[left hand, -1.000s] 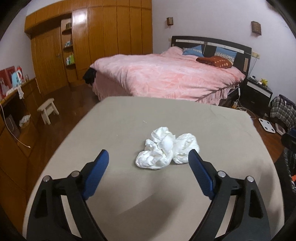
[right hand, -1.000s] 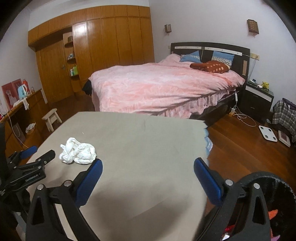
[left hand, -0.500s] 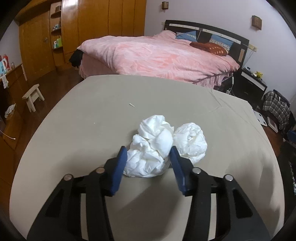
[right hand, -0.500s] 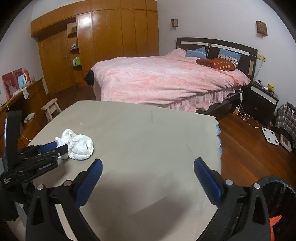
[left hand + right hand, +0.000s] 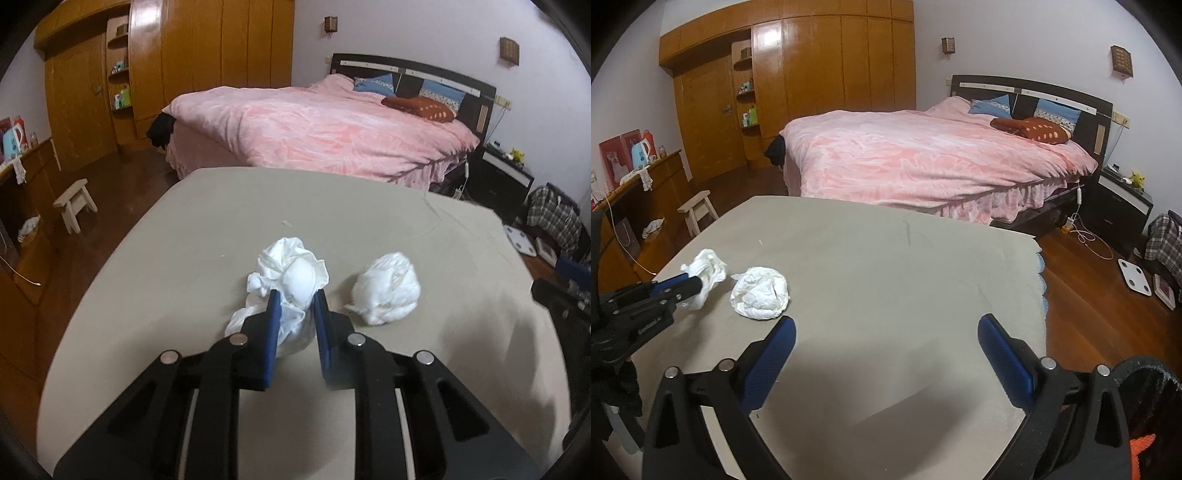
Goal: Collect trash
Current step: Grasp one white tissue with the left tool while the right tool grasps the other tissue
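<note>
The grey table [image 5: 923, 280] has bare room across its middle and right, up to the scalloped right edge. A dark bin [image 5: 1145, 398] shows at the near right, something orange inside. The left gripper [image 5: 295, 295] has just been closing and pinches the nearer crumpled tissue [image 5: 291, 269], which runs near to far. The second tissue wad [image 5: 384, 288] lies just right of it, apart. The right gripper [image 5: 886, 328] stands wide, with nothing between its pads.
</note>
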Tool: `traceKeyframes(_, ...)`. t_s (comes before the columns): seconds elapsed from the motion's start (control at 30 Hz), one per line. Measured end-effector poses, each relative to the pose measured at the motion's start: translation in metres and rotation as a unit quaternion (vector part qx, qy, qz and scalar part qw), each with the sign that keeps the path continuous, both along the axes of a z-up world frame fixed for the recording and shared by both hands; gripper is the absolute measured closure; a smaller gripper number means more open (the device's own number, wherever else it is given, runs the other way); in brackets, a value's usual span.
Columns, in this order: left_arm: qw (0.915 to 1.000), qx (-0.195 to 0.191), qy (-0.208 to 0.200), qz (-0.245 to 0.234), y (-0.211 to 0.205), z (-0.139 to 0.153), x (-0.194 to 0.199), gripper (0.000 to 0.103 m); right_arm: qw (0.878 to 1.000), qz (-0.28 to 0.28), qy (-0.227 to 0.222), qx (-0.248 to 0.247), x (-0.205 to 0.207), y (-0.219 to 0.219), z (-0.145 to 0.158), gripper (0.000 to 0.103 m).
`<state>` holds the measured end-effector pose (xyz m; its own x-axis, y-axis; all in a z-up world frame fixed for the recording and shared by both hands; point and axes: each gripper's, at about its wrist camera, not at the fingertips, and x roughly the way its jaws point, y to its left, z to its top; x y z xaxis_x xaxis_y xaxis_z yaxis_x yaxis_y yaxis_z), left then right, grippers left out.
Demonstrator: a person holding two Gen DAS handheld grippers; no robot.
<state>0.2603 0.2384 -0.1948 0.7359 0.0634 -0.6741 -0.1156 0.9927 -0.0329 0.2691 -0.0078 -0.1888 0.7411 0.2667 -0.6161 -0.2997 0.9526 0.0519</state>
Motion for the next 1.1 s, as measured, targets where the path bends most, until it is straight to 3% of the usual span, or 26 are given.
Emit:
traceKeyframes(0.07, 0.9999, -0.004, 0.012, 0.0, 0.004, -0.005, 0.003, 0.078, 1.0, 0.0, 0.003, 0.0, 0.001, 0.001, -0.002, 0.006)
traceKeyframes(0.13, 0.9998, -0.006, 0.018, 0.002, 0.004, -0.009, 0.006, 0.058, 1.0, 0.001, 0.004, 0.0, 0.001, 0.002, -0.003, 0.006)
traceKeyframes(0.17, 0.9998, -0.005, 0.018, 0.002, 0.005, -0.01, 0.006, 0.053, 1.0, 0.001, 0.004, 0.0, 0.001, 0.003, -0.003, 0.006)
traceKeyframes(0.27, 0.9996, -0.005, 0.027, -0.003, 0.003, -0.016, 0.009, 0.049, 1.0, 0.001, 0.005, -0.003, 0.003, 0.002, -0.004, 0.006)
traceKeyframes(0.37, 0.9994, -0.005, 0.032, -0.005, 0.003, -0.019, 0.01, 0.051, 1.0, -0.002, 0.006, -0.003, 0.004, 0.002, -0.004, 0.006)
traceKeyframes(0.43, 0.9993, -0.01, 0.036, -0.006, 0.004, -0.021, 0.01, 0.065, 1.0, -0.002, 0.006, -0.002, 0.006, 0.003, -0.004, 0.006)
traceKeyframes(0.6, 0.9992, -0.03, 0.026, 0.004, 0.014, -0.019, 0.001, 0.081, 1.0, 0.005, 0.006, 0.004, 0.008, 0.013, -0.003, 0.006)
traceKeyframes(0.97, 0.9988, -0.027, 0.003, 0.041, 0.046, -0.002, -0.004, 0.084, 0.998, 0.055, 0.015, 0.028, 0.03, 0.079, -0.004, 0.006)
traceKeyframes(1.1, 0.9983, -0.024, -0.001, 0.053, 0.06, 0.002, -0.005, 0.084, 0.997, 0.073, 0.026, 0.015, 0.036, 0.107, -0.015, 0.008)
